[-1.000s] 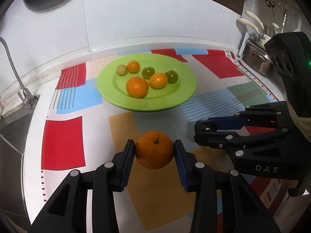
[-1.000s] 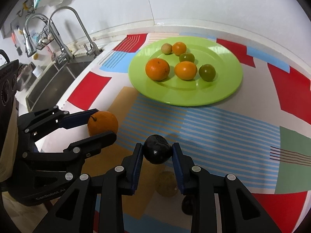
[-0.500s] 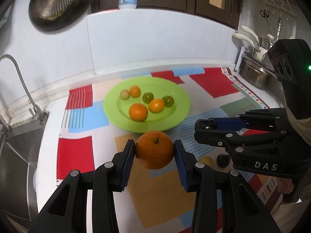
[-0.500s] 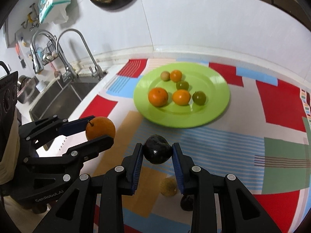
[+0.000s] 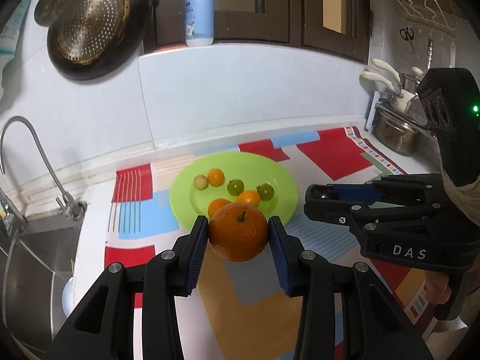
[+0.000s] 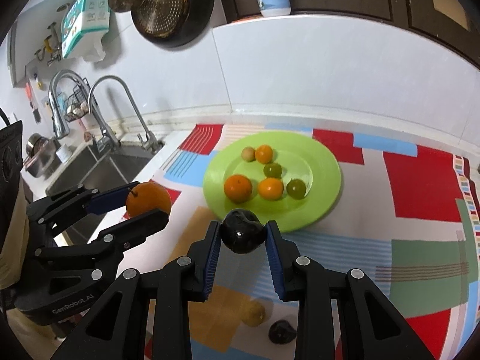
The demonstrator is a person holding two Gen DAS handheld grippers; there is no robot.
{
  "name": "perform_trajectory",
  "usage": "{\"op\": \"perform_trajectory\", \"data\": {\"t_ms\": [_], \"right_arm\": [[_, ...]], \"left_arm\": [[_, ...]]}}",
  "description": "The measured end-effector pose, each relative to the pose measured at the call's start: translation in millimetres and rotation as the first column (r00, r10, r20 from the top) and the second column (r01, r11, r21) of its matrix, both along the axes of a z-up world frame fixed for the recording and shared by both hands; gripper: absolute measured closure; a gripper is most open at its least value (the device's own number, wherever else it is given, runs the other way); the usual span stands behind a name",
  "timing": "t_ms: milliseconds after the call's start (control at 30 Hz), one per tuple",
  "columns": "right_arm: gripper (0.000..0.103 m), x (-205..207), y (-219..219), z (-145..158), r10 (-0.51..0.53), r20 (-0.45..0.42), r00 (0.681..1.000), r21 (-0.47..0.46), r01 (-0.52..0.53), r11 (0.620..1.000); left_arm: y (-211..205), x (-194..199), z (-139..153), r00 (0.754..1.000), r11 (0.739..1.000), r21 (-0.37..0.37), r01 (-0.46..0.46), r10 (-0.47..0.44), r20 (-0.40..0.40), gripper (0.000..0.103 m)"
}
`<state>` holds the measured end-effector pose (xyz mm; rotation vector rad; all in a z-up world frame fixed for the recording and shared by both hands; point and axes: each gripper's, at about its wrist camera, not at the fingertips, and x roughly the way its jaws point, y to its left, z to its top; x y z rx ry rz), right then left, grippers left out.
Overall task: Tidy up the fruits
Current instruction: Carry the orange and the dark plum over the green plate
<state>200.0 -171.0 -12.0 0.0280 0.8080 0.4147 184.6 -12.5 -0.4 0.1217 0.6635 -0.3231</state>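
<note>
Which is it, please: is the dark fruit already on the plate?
No: the dark fruit is clamped in the right hand-held gripper, short of the green plate.

We see a glossy, smooth green plate (image 6: 327, 162) that looks like plastic, on a matt printed cloth (image 6: 420, 186) covering the desk. The orange (image 5: 238, 234) has a dimpled, slightly shiny skin; the dark fruit (image 6: 242, 235) is smooth and glossy. The colander (image 5: 90, 27) is perforated metal.

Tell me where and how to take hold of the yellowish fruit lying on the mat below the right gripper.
Grip the yellowish fruit across its widest middle, coming from above. It is small, round and lies loose on the patterned mat, so fingers on opposite sides should hold it. Set them away from the dark fruit lying just beside it.
</note>
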Motion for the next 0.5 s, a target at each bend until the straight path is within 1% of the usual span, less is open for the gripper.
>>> {"op": "perform_trajectory", "data": {"t_ms": [233, 500], "right_arm": [[0.072, 10.5, -2.3, 14.3, -0.018, 0.053, 0.998, 0.013, 0.017, 1.0], [0.072, 30.4, -5.7, 24.7, -0.035, 0.09, 0.995, 0.024, 0.033, 0.999]], "left_arm": [[0.2, 10.8, 10.8, 0.999, 1.0, -0.004, -0.01, 0.01, 0.041, 0.062], [-0.4, 32.6, 16.8, 0.998, 1.0, -0.009, -0.024, 0.024, 0.059, 0.062]]}}
